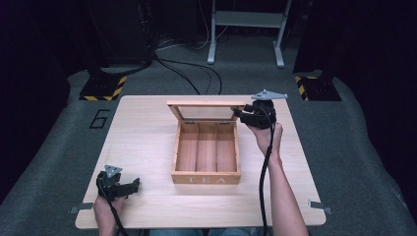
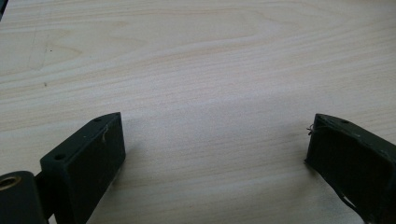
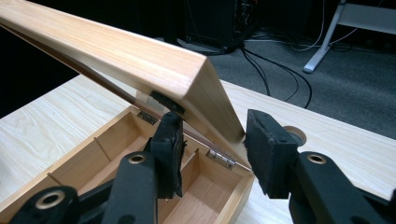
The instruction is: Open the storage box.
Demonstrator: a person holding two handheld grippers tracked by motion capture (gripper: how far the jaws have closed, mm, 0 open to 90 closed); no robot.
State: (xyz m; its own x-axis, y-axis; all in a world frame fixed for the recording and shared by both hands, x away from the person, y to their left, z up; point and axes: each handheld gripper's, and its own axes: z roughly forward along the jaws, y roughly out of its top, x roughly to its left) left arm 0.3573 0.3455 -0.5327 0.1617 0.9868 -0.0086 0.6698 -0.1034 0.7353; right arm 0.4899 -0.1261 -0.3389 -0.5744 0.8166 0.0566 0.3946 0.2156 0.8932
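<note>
A wooden tea box (image 1: 205, 178) stands in the middle of the table (image 1: 142, 137), its three compartments empty. Its glass-paned lid (image 1: 206, 104) is raised and stands up from the back hinges. My right gripper (image 1: 241, 114) is at the lid's right end, shut on the wooden frame. In the right gripper view the lid (image 3: 116, 56) slants across the top and its side rail sits between the two pads of that gripper (image 3: 212, 140), above the box (image 3: 70, 161). My left gripper (image 1: 135, 184) lies open near the front left corner, with bare wood between its fingers (image 2: 215, 126).
Grey carpet surrounds the table. Cables (image 1: 196, 73) run across the floor behind it, near a white stand's legs (image 1: 246, 29). Black-and-yellow striped bases (image 1: 103, 88) sit at the back left and back right.
</note>
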